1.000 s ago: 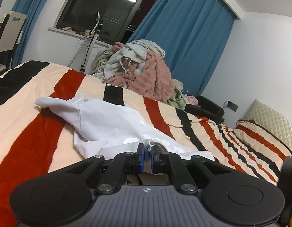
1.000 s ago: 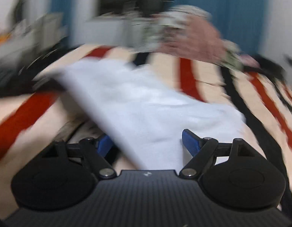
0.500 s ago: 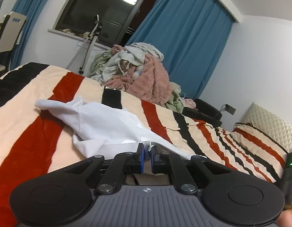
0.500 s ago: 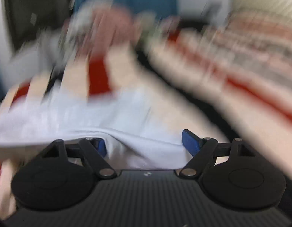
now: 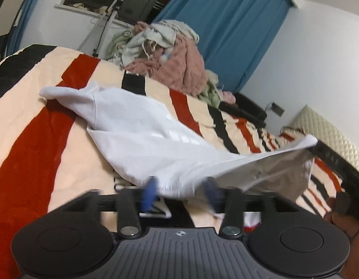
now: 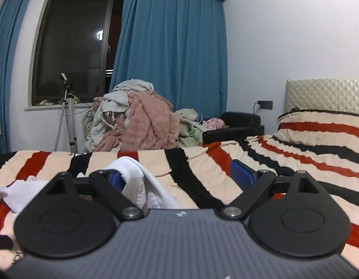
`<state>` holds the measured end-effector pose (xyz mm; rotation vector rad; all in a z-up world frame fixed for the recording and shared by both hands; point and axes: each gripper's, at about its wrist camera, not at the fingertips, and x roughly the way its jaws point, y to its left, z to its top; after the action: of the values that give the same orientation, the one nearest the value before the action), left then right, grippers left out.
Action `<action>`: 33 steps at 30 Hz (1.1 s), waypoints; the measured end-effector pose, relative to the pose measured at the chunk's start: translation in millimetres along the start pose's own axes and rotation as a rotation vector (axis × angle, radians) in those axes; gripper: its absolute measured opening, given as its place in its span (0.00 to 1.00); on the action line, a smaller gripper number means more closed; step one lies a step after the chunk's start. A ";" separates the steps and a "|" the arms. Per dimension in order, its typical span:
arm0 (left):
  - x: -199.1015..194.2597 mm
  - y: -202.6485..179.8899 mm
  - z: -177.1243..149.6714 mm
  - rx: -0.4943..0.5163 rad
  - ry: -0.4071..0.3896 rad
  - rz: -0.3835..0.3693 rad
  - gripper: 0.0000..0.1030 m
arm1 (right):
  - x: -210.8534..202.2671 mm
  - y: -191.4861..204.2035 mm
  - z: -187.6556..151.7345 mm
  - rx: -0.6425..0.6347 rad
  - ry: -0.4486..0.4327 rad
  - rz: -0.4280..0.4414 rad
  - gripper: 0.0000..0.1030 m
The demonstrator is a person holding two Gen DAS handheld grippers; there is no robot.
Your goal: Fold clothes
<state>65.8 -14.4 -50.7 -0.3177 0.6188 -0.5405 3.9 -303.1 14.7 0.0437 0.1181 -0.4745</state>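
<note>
1. Right now the white cotton garment [image 5: 142, 125] lies crumpled across the bed's red, black and cream striped blanket [image 5: 35, 125], one end trailing toward the far left and the other end lifted off the bed at the right.
2. Left gripper [image 5: 181, 190]: its blue-padded fingers [image 5: 150, 191] are blurred and its jaws are opening, with the garment's near hem bunched between them but not pinched.
3. At the right edge of the left wrist view, the raised corner of the garment drapes over a black bar of the other tool, with part of a hand [image 5: 342, 218] showing just below it.
4. Right gripper [image 6: 179, 174]: its jaws are spread wide and opening; a fold of the white garment [image 6: 135, 179] lies against the inner side of its left blue pad [image 6: 115, 180], while the right pad stands well apart from the cloth, so nothing is clamped.
5. Beyond the bed sits a heap of unfolded laundry [image 6: 137, 121], with a fluffy pink blanket under pale grey and green pieces.
6. Behind the heap hang blue curtains [image 6: 174, 46] beside a dark window [image 6: 72, 46]; a metal tripod [image 6: 69, 116] stands under the window.
7. A cream quilted headboard [image 6: 326, 95] rises at the right end of the bed.
</note>
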 end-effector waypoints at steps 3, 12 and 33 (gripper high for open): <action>0.9 -8.6 -4.7 0.039 0.014 0.008 0.81 | -7.5 8.3 1.2 -0.003 0.010 0.012 0.88; 40.7 -45.3 -17.9 0.230 -0.049 0.060 0.84 | -15.4 13.7 4.3 0.000 0.016 0.050 0.88; 16.5 -10.0 -10.1 0.139 -0.202 0.478 0.91 | -11.7 4.0 -8.8 -0.043 0.014 -0.070 0.88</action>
<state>67.0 -33.1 -61.7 -0.0834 0.4374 -0.0881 -5.5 -293.6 7.5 0.0005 0.1442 -0.5414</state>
